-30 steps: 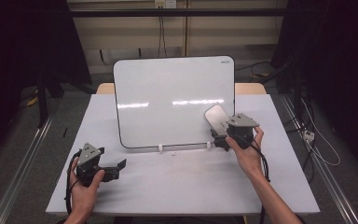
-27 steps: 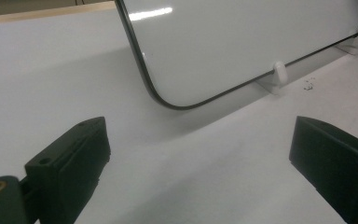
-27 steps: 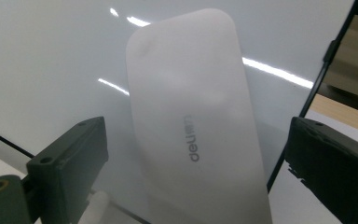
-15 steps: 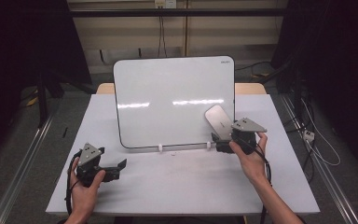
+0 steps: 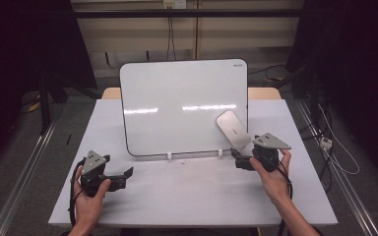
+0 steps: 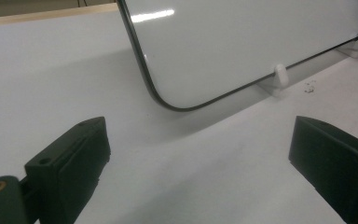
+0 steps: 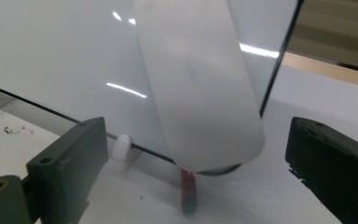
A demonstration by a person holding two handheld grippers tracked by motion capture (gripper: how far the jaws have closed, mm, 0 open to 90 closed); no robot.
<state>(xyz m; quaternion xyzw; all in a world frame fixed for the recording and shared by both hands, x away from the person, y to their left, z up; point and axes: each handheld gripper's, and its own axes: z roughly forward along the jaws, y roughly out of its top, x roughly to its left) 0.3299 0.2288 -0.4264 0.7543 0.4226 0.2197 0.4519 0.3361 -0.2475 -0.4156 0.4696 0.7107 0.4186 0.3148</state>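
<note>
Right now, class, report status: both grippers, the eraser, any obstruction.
Left gripper open, idle. Right gripper open, released from eraser resting on whiteboard. Nothing in the way.

One whiteboard (image 5: 184, 105), one eraser (image 5: 233, 129)

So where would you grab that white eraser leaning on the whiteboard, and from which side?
Probably across its two long edges, near the lower end. The eraser is a flat rounded slab leaning on the whiteboard, so its back is blocked. The right claw sits in front of it, jaws open wider than the slab, so coming straight in from the person's side looks best.
</note>
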